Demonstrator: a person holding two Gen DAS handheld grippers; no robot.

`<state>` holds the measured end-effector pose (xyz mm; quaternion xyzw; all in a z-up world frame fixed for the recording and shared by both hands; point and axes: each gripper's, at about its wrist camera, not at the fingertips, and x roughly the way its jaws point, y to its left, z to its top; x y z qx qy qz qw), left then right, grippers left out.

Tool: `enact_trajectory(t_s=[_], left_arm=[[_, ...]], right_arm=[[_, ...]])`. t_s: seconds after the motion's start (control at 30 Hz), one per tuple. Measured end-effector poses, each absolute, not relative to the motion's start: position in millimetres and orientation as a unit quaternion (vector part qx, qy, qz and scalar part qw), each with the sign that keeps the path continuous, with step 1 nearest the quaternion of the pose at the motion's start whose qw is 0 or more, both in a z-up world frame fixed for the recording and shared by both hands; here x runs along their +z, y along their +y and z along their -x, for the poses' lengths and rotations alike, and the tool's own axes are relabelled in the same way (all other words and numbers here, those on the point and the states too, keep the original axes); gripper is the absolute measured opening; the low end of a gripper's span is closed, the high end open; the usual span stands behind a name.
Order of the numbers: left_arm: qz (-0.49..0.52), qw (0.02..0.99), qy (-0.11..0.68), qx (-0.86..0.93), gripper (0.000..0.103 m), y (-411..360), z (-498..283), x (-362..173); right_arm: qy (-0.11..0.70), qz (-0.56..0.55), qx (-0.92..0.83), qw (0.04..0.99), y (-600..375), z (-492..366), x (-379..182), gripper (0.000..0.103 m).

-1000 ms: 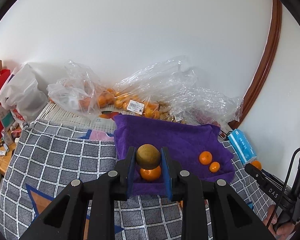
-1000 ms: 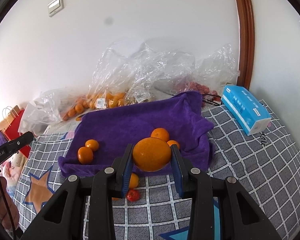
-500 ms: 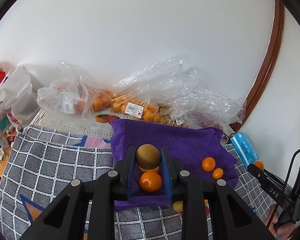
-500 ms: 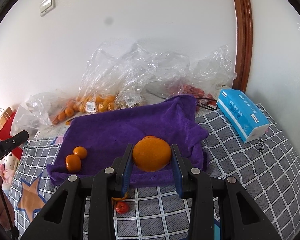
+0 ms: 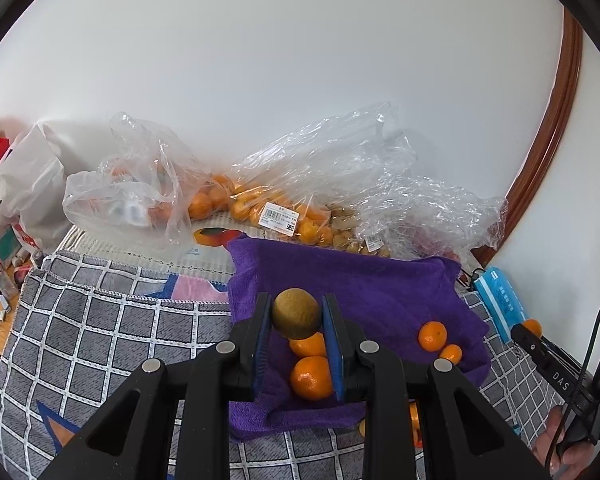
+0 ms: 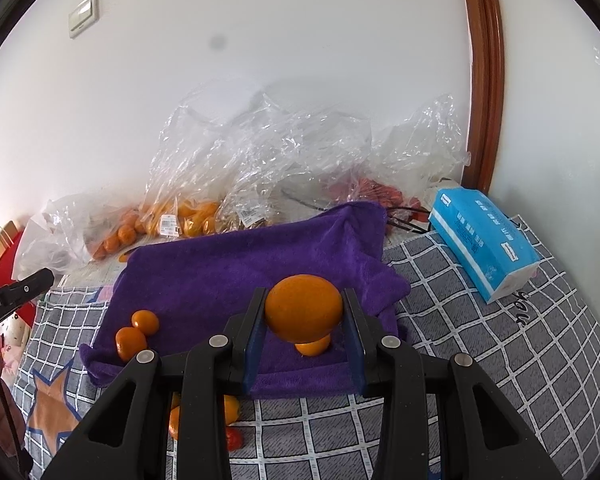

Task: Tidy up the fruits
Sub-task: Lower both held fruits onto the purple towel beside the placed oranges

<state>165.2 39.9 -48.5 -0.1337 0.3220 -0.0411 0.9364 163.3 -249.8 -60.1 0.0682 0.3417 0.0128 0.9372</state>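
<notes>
A purple towel (image 5: 372,292) lies on the checked cloth; it also shows in the right wrist view (image 6: 236,272). My left gripper (image 5: 297,314) is shut on a brown-green round fruit (image 5: 296,313), held above the towel's near left part. Two mandarins (image 5: 311,377) lie on the towel under it, two more (image 5: 433,335) to the right. My right gripper (image 6: 303,309) is shut on a large orange (image 6: 303,307) above the towel's near edge, over a small orange (image 6: 313,347). Two mandarins (image 6: 131,343) lie at the towel's left.
Clear plastic bags of oranges (image 5: 276,208) and other fruit line the wall. A blue tissue pack (image 6: 484,248) lies at the right. Loose fruits (image 6: 232,436) lie on the checked cloth (image 6: 480,360) in front of the towel. White and red bags (image 5: 16,200) stand far left.
Both grippers have moved forward over the towel with their fruits still held. The mandarins on the towel now sit lower and nearer in both views.
</notes>
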Motion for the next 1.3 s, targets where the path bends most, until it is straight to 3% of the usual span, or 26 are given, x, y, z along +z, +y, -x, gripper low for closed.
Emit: enact_trajectory(t_s=[1.3], left_arm=[[0.103,0.905,0.409,-0.049,0.024,-0.3,-261.0,-117.4]], right_arm=[[0.399,-0.064,0.025,0.914,-264.2,-236.2,-139.2,0.036]])
